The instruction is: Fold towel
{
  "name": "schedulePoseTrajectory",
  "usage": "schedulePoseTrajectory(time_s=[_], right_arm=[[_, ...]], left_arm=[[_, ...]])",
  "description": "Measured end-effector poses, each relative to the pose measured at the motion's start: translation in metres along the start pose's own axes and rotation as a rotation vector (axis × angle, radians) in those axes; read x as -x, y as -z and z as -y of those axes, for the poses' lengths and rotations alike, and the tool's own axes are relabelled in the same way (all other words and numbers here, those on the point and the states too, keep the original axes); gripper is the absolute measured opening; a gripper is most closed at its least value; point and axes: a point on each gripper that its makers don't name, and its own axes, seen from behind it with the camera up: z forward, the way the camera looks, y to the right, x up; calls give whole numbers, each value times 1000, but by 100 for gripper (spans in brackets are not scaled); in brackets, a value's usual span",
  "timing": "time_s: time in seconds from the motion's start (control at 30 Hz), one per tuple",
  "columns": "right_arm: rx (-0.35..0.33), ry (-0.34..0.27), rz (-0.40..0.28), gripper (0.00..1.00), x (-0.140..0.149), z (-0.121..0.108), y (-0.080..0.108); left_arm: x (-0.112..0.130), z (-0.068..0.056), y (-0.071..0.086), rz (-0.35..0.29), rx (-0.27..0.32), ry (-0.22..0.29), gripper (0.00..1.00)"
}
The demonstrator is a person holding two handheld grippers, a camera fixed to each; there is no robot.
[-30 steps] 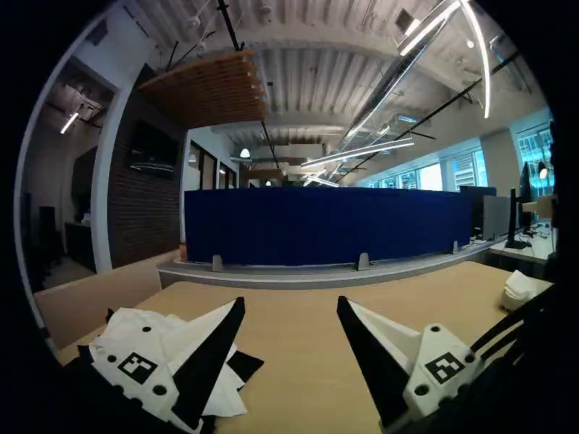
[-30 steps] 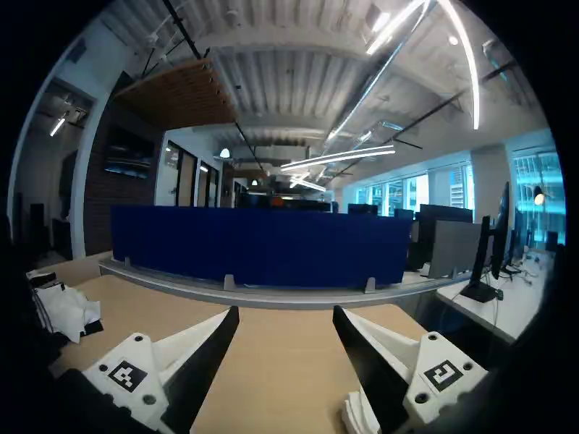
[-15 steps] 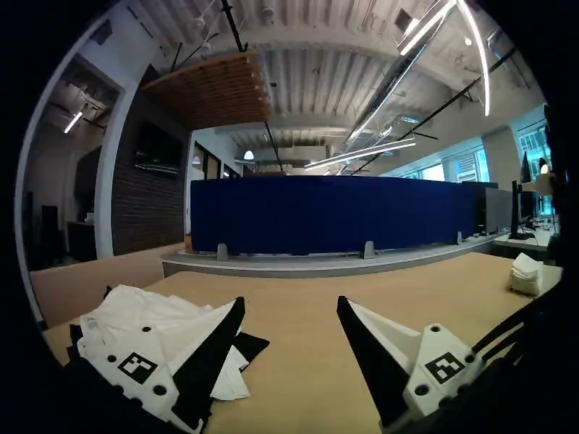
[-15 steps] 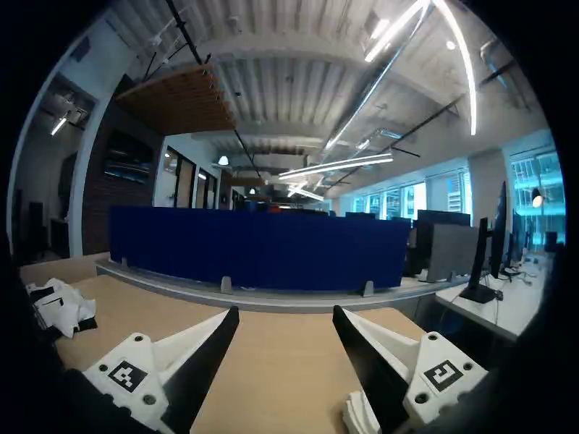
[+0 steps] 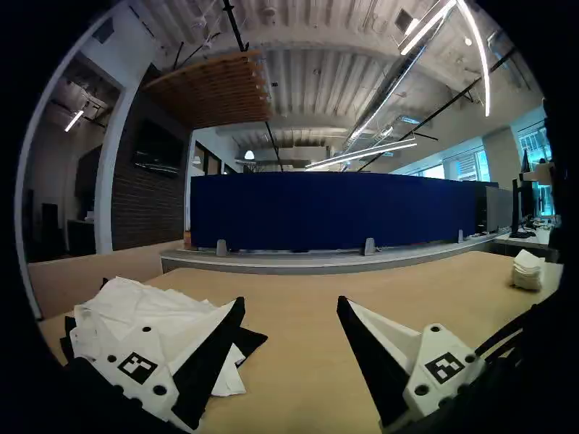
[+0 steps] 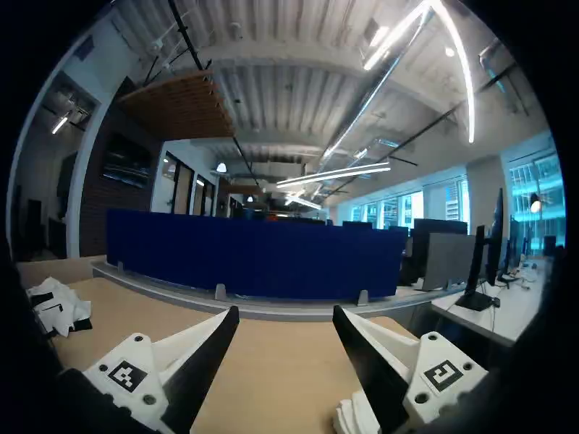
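Left gripper [image 5: 289,302] and right gripper [image 6: 284,309] gape, empty; crumpled white-and-black cloth towel heap [image 5: 127,307] sits just past left gripper's left finger; judge: swing there, pinch one corner.

The table [image 5: 304,362] is pale tan wood. On it, the crumpled towel [image 5: 137,307] is white with black patches, and the folded stack [image 5: 527,269] is plain white. The left gripper [image 5: 289,300] and right gripper [image 6: 284,309] are white, their jaws black on the inner faces, each bearing a black-and-white square marker. The partition [image 5: 326,217] is deep blue over a grey base. The ceiling [image 5: 326,79] is white and ribbed, with a brown slatted panel [image 5: 210,90]. The brick wall [image 5: 145,210] is dark brown.
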Motion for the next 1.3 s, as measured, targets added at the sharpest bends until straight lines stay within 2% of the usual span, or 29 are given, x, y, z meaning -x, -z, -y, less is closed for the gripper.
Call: schedulePoseTrajectory(time_s=[0.2, 0.53, 0.77, 1.3], right_arm=[[-4, 11, 4, 100, 2, 0, 1], [-17, 33, -1, 100, 10, 7, 1], [-23, 0, 13, 100, 36, 12, -2], [-23, -52, 53, 100, 114, 7, 2]], left_arm=[[9, 0, -1, 24, -3, -1, 94], [9, 0, -2, 35, -6, -2, 95], [9, 1, -2, 35, -6, -2, 94], [9, 1, -2, 35, -6, -1, 94]])
